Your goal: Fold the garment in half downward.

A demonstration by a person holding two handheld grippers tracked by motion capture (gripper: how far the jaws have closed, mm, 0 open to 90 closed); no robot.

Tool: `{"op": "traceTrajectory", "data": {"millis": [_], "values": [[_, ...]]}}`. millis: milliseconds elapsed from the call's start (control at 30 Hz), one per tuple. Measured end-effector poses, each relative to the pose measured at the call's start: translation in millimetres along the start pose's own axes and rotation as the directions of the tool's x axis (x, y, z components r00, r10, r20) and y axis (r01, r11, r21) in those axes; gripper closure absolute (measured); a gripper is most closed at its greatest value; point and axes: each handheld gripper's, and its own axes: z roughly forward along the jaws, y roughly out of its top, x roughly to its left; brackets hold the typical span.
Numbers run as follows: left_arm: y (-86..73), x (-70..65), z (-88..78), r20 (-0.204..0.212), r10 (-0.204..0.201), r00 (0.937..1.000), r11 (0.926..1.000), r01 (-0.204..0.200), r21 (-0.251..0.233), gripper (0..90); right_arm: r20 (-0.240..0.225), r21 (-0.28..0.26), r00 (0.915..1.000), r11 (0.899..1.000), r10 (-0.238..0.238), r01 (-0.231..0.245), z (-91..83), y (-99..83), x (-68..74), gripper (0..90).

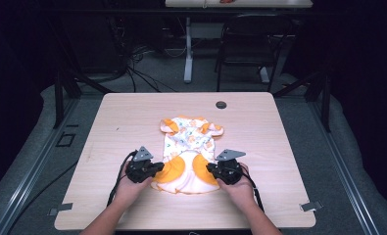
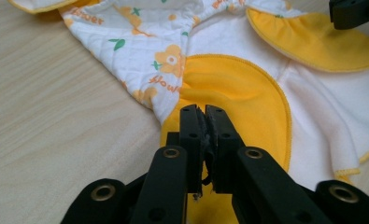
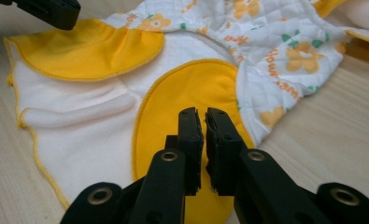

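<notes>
A small white baby garment (image 1: 188, 147) with orange flower print and yellow flaps lies flat at the table's middle. My left gripper (image 1: 159, 168) sits at its near left edge and my right gripper (image 1: 209, 168) at its near right edge, each held by a hand. In the left gripper view the left gripper (image 2: 204, 112) has its jaws pressed together over a yellow flap (image 2: 238, 93). In the right gripper view the right gripper (image 3: 203, 114) shows only a thin slit between its jaws above the other yellow flap (image 3: 187, 93). I see no cloth pinched in either.
The wooden table (image 1: 132, 117) has a dark grommet (image 1: 221, 105) near its far edge. Beyond it stand a black chair (image 1: 250, 44) and another table's white leg (image 1: 188, 54), with cables (image 1: 137, 73) on the floor. Metal clips (image 1: 311, 206) sit at the near corners.
</notes>
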Motion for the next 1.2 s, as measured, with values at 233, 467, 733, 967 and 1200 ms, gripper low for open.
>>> {"op": "traceTrajectory", "data": {"millis": [233, 467, 733, 967, 1200], "values": [[-2.0, -0.3, 7.4, -0.005, 0.016, 0.9999, 0.9993, -0.016, 0.033, 89.1, -0.007, 0.072, 0.998, 0.995, -0.063, 0.063, 12.4, -0.7, 6.3, 86.5], [-4.9, -1.1, 9.1, 0.003, 0.022, 0.9998, 0.9986, -0.022, 0.047, 89.4, -0.003, 0.079, 0.9979, 0.995, -0.064, 0.065, 13.1, -4.0, 7.5, 86.7], [-6.9, -6.4, 6.4, 0.027, 0.036, 0.999, 0.9973, -0.038, 0.063, 89.5, -0.018, 0.097, 0.9968, 0.992, -0.078, 0.08, 8.1, -7.2, 9.5, 86.8], [-9.4, -10.0, 3.9, 0.043, 0.036, 0.9984, 0.9971, -0.039, 0.066, 89.5, -0.043, 0.112, 0.9968, 0.991, -0.068, 0.072, 5.2, -8.0, 9.8, 86.2], [-15.3, -21.1, -3.5, 0.058, 0.06, 0.9965, 0.9946, -0.065, 0.081, 89.5, -0.067, 0.134, 0.9943, 0.987, -0.083, 0.092, -1.8, -12.1, 17.1, 85.9]]}}
